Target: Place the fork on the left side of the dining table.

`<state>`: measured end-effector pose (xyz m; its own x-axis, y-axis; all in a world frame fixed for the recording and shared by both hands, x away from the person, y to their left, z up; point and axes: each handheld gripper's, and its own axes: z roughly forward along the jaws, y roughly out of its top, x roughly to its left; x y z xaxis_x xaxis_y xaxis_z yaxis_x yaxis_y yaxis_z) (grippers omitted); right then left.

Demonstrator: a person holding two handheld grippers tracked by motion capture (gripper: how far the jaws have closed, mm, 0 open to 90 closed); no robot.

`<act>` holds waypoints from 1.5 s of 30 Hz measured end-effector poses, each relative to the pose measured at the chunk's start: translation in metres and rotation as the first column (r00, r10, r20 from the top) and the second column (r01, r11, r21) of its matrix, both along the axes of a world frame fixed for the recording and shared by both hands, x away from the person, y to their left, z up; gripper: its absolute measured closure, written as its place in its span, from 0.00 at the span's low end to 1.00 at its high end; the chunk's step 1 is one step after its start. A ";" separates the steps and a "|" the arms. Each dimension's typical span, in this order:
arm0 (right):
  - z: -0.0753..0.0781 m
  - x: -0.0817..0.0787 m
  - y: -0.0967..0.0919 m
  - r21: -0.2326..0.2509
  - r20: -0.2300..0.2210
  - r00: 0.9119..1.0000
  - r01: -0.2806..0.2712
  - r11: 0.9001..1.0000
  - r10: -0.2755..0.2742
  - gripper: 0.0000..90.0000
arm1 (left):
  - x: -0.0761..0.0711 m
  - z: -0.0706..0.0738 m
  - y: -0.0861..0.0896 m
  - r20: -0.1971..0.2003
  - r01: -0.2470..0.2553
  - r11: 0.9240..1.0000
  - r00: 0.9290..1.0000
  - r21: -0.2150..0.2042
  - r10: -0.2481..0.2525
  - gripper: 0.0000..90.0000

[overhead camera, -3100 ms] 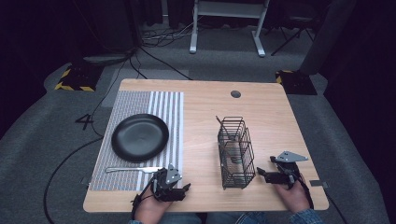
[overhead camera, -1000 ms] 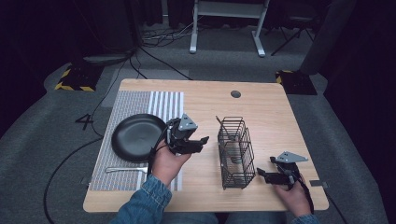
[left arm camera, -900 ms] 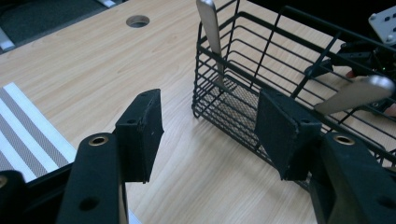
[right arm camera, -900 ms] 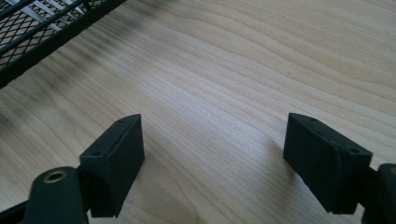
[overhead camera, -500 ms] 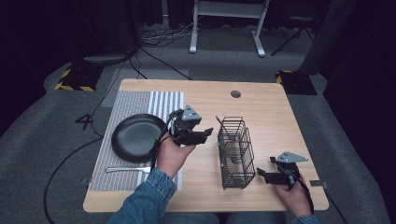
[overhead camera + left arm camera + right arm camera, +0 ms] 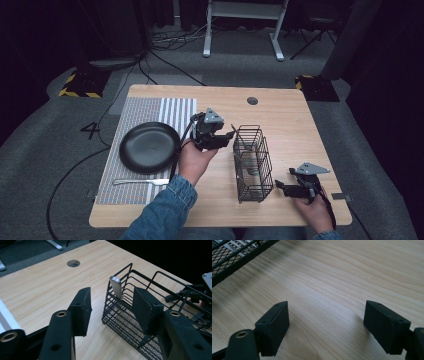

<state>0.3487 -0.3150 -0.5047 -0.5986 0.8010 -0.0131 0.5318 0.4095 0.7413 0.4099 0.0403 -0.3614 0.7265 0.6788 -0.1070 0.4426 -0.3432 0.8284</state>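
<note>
Left hand-held gripper (image 6: 112,307) has been closing, pads not yet pressing; I centre on the metal handle (image 6: 116,288) in the wire basket (image 6: 252,165), then squeeze.

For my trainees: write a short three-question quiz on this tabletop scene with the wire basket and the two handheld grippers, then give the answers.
1. True or false: the black plate lies on the striped placemat.
2. What sticks up out of the wire basket at the corner nearest the left gripper?
A. a metal utensil handle
B. a wooden spoon
C. a sponge
3. What is between the right gripper's pads?

Key
1. True.
2. A.
3. Nothing; its jaws stand wide open over bare table. The left gripper's jaws have just been closing around the handle, not yet pressing on it.
</note>
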 end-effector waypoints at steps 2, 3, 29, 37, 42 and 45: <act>0.000 0.000 0.000 0.000 -0.001 1.000 0.001 1.000 -0.001 0.23 | 0.000 -0.001 -0.001 -0.004 -0.004 1.000 1.000 -0.002 0.004 0.61; 0.000 0.000 0.000 0.001 -0.001 1.000 0.001 1.000 -0.001 0.23 | 0.002 -0.002 -0.003 -0.004 -0.007 1.000 1.000 -0.003 0.007 0.63; 0.000 0.000 0.000 0.001 0.000 1.000 0.003 1.000 -0.003 0.23 | 0.018 0.001 -0.018 -0.012 -0.016 1.000 1.000 0.008 0.017 0.81; 0.000 -0.001 0.000 0.001 0.001 1.000 0.003 1.000 -0.003 0.23 | 0.022 0.003 -0.018 -0.034 0.006 1.000 0.999 -0.029 -0.007 0.86; 0.000 -0.001 0.000 0.001 0.001 1.000 0.003 1.000 -0.003 0.23 | 0.023 0.004 -0.017 -0.050 0.015 0.999 0.999 -0.049 -0.017 0.88; 0.000 -0.001 0.000 0.001 0.001 1.000 0.003 1.000 -0.003 0.23 | 0.021 0.006 -0.018 -0.050 0.022 0.998 0.998 -0.060 -0.025 0.89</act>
<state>0.3481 -0.3151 -0.5047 -0.5960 0.8029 -0.0123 0.5327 0.4068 0.7422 0.4305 0.0225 -0.3556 0.7352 0.6526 -0.1836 0.4767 -0.3052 0.8244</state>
